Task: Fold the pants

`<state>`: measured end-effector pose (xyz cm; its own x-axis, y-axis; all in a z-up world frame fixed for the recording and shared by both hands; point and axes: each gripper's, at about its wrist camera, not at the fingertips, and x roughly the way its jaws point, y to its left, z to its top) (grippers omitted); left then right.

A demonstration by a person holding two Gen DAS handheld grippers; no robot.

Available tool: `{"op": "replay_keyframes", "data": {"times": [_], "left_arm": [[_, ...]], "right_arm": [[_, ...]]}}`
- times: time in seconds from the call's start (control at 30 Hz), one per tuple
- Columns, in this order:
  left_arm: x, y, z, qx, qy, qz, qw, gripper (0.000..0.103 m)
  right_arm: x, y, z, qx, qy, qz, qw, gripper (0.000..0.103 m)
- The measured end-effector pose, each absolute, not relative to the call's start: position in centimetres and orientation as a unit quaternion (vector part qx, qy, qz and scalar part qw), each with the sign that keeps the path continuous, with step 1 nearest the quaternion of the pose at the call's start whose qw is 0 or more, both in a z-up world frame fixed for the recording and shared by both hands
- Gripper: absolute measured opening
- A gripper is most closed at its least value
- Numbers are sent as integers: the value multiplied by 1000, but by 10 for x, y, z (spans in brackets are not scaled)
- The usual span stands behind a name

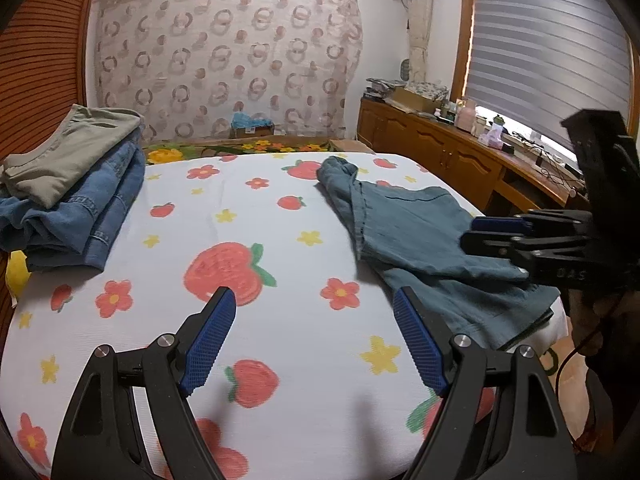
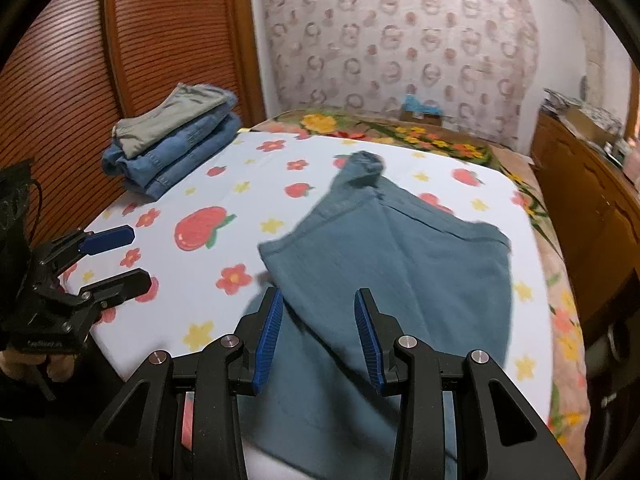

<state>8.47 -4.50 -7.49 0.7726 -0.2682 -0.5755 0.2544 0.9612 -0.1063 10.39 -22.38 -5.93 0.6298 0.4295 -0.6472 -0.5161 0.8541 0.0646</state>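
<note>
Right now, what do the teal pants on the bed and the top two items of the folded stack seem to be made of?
The teal pants look like soft, matte woven cotton or linen: they lie limp with fine wrinkles and no sheen. In the folded stack, the grey-green garment on top looks like smooth matte cotton twill, though this is uncertain. The blue jeans beneath look like faded denim with visible contrast stitching.

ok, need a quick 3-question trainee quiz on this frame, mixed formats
1. True or false: the right gripper is shut on the teal pants.
2. What lies on top of the folded jeans?
A. grey-green garment
B. towel
C. pillow
3. Fill in: the left gripper hovers over the bare ____-print sheet.

Key:
1. False; its fingers are apart above the pants.
2. A, the grey-green garment.
3. Strawberry.
</note>
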Motion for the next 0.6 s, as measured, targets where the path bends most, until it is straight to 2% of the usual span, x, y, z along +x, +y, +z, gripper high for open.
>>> {"op": "replay_keyframes", "data": {"times": [0.6], "left_arm": [[86, -34, -82, -18, 314, -128, 941, 82]], "right_arm": [[158, -186, -84, -152, 395, 302, 854, 39]]}}
